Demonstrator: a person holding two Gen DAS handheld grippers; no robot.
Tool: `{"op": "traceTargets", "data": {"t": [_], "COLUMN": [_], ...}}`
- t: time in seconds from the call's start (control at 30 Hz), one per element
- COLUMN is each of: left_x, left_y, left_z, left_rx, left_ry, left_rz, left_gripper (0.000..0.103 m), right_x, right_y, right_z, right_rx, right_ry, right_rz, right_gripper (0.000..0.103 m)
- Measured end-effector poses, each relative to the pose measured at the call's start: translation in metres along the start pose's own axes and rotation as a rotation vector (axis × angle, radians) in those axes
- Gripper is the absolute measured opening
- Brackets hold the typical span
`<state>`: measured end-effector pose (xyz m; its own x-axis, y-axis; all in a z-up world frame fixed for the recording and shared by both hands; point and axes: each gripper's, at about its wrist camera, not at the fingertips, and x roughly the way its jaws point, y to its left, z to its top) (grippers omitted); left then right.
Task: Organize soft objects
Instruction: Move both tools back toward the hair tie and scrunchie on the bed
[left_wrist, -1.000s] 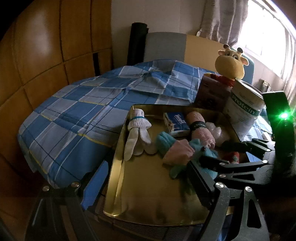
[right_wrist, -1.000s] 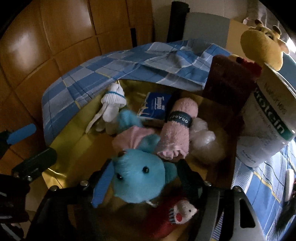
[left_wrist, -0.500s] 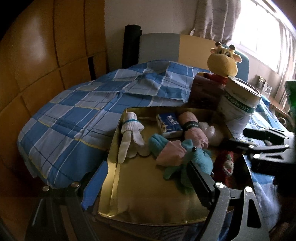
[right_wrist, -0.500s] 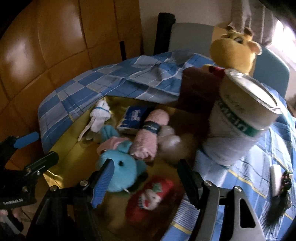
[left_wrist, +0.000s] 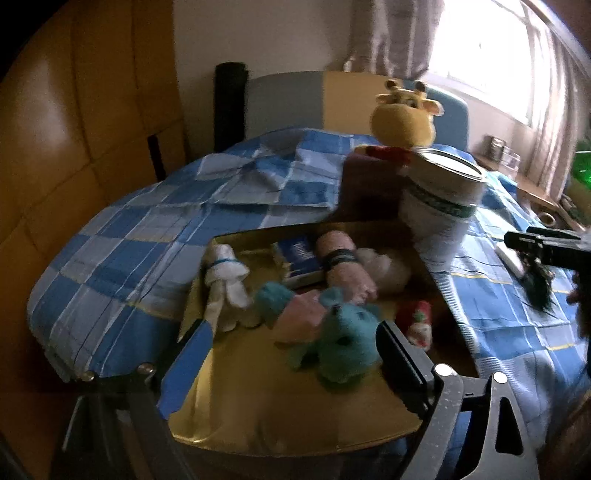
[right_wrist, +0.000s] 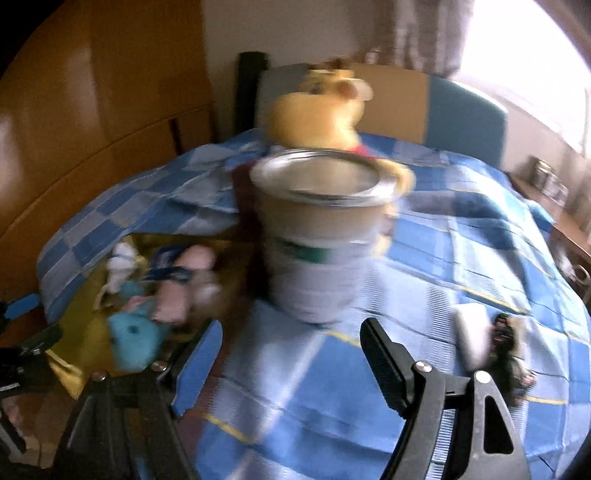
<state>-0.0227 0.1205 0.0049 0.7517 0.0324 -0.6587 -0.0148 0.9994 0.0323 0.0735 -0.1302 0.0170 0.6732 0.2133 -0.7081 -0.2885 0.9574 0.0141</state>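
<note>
Both jaws wide, empty. Left gripper (left_wrist: 291, 354) over gold tray (left_wrist: 236, 417); blue plush (left_wrist: 343, 347), pink towel roll (left_wrist: 343, 266), white gloves (left_wrist: 225, 273) already inside. Right gripper (right_wrist: 291, 350) over checked blanket (right_wrist: 461, 251); dark soft item (right_wrist: 508, 354) unsorted, likely next.

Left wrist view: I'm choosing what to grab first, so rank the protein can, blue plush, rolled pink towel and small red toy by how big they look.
1. Protein can
2. Blue plush, though it lies nearer the camera, so this is unsure
3. Pink towel
4. Red toy
</note>
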Motion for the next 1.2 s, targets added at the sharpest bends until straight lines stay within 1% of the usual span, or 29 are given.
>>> {"op": "traceTargets", "data": {"t": [0.03, 0.07, 0.17, 0.27, 0.33, 0.4, 0.43, 0.47, 0.5, 0.53, 0.6, 0.67, 0.73, 0.8, 0.9, 1.0, 1.2], "left_x": [-0.001, -0.002, -0.004, -0.004, -0.003, -0.003, -0.003, -0.002, -0.002, 0.000, 0.003, 0.005, 0.006, 0.006, 0.010, 0.013, 0.023], "left_y": [-0.005, -0.008, -0.028, -0.048, -0.060, -0.075, -0.083, -0.091, -0.099, -0.106, -0.122, -0.138, -0.155, -0.166, -0.184, -0.196, -0.217], "left_z": [0.002, 0.003, 0.009, 0.014, 0.017, 0.019, 0.019, 0.020, 0.021, 0.021, 0.022, 0.021, 0.020, 0.019, 0.017, 0.015, 0.011], "left_rx": [0.013, 0.022, 0.070, 0.114, 0.140, 0.168, 0.180, 0.192, 0.202, 0.211, 0.232, 0.257, 0.287, 0.309, 0.344, 0.365, 0.401], "left_ry": [-0.006, -0.010, -0.024, -0.031, -0.037, -0.043, -0.046, -0.049, -0.049, -0.046, -0.041, -0.038, -0.039, -0.039, -0.027, -0.019, -0.001], "left_rz": [-0.012, -0.020, -0.051, -0.088, -0.116, -0.130, -0.140, -0.155, -0.169, -0.182, -0.204, -0.225, -0.242, -0.252, -0.275, -0.291, -0.305], "left_gripper": [0.093, 0.094, 0.095, 0.095, 0.095, 0.102, 0.102, 0.102, 0.102, 0.102, 0.102, 0.102, 0.102, 0.102, 0.102, 0.102, 0.102], "right_x": [-0.001, -0.002, -0.006, -0.010, -0.015, -0.021, -0.023, -0.025, -0.030, -0.035, -0.040, -0.042, -0.046, -0.052, -0.067, -0.074, -0.078], "right_y": [-0.016, -0.026, -0.068, -0.117, -0.151, -0.184, -0.199, -0.217, -0.229, -0.236, -0.243, -0.248, -0.250, -0.246, -0.245, -0.251, -0.261], "right_z": [0.000, -0.001, -0.005, -0.014, -0.024, -0.040, -0.050, -0.058, -0.064, -0.068, -0.071, -0.073, -0.074, -0.072, -0.073, -0.074, -0.080], "right_rx": [0.023, 0.038, 0.106, 0.214, 0.303, 0.405, 0.475, 0.573, 0.651, 0.700, 0.731, 0.764, 0.772, 0.769, 0.768, 0.790, 0.848], "right_ry": [0.001, 0.001, -0.003, -0.017, -0.034, -0.058, -0.062, -0.045, -0.067, -0.092, -0.100, -0.105, -0.115, -0.145, -0.211, -0.253, -0.264], "right_rz": [-0.028, -0.047, -0.132, -0.238, -0.309, -0.383, -0.411, -0.410, -0.395, -0.403, -0.424, -0.406, -0.409, -0.429, -0.473, -0.493, -0.489], "right_gripper": [0.085, 0.086, 0.086, 0.086, 0.086, 0.086, 0.086, 0.086, 0.086, 0.086, 0.086, 0.086, 0.086, 0.086, 0.086, 0.086, 0.086]}}
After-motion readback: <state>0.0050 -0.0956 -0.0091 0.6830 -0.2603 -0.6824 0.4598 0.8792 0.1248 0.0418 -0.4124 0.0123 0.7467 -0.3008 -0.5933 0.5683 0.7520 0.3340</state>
